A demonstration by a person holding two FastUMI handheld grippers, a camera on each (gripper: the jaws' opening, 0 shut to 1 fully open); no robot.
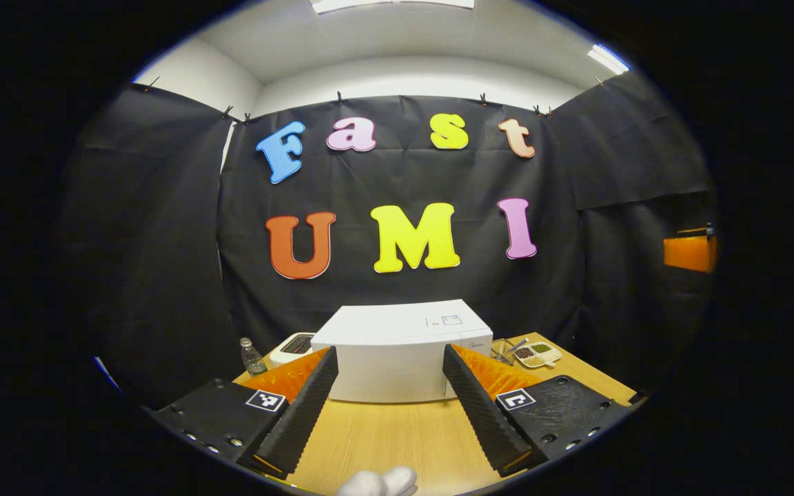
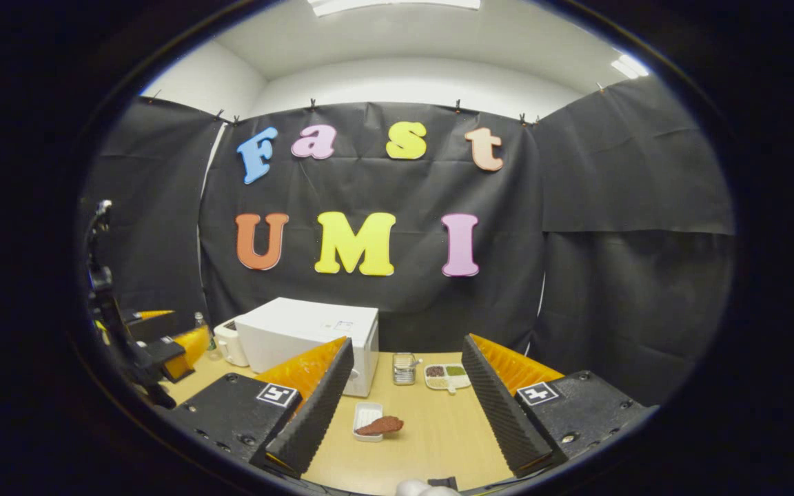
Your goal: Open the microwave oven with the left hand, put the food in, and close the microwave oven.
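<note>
White microwave [image 1: 397, 351] shut, beyond spread fingers [image 1: 300, 413]

From my remote station: a white microwave oven [image 1: 400, 351] with its door closed on a pale wood-grain table [image 1: 404, 441]; reddish-brown food [image 2: 380, 425] on a white rectangular tray [image 2: 367, 415]; a divided dish [image 2: 446, 376] holding brown, green and beige portions; a white toaster [image 2: 230, 342] beside the oven.

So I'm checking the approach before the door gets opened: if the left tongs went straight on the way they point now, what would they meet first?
Most likely the closed front of the white microwave oven, framed between the open left tongs. Bare wooden table lies between them; depth is uncertain.
</note>
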